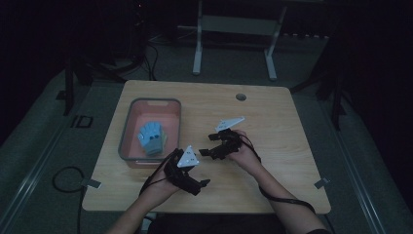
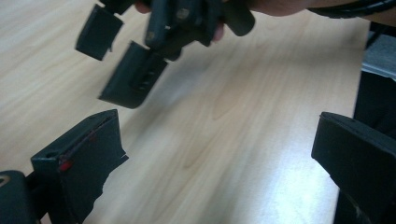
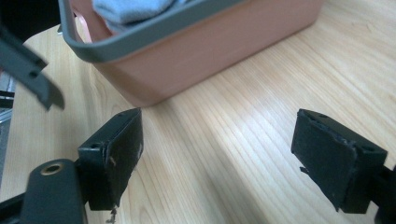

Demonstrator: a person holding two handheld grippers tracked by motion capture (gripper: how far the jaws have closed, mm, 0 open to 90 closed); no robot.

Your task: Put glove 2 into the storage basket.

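A blue glove point(image 1: 151, 138) is being kept in a pink bin point(image 1: 127, 127), just beside the left gripper point(image 1: 203, 183). Both grippers are being held with jaws spread wide, empty; the right gripper point(image 1: 206, 145) is being pointed toward the bin.

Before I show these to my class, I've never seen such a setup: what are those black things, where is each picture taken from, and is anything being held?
A person sits at a wooden table with a hand-held claw in each hand: the left claw and the right claw. One picture looks down from above; the other two come from cameras riding on each claw, looking along its black jaws. On the table stands a pink bin with a grey rim, with a light blue glove inside. Both claws are open and hold nothing.
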